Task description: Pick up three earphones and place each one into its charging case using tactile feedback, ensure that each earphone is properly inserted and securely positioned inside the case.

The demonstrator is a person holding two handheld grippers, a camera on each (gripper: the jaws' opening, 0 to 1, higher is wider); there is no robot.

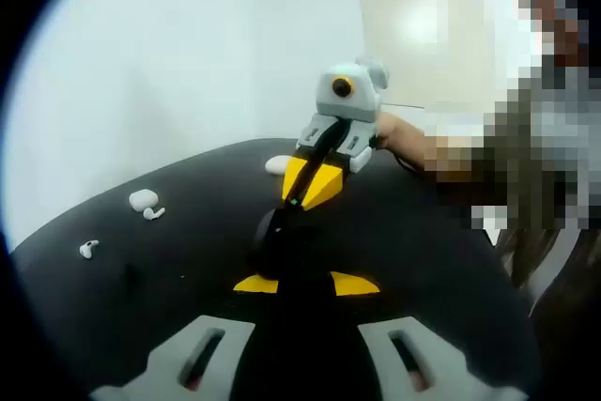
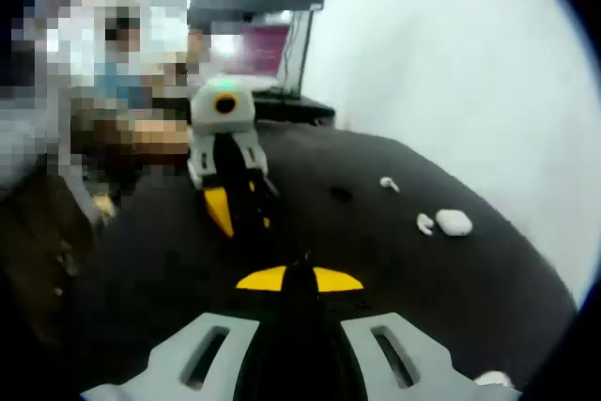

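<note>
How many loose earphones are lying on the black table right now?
2: one earphone beside the white case, and a second earphone lying apart from it. A third may be hidden where the grippers meet.
</note>
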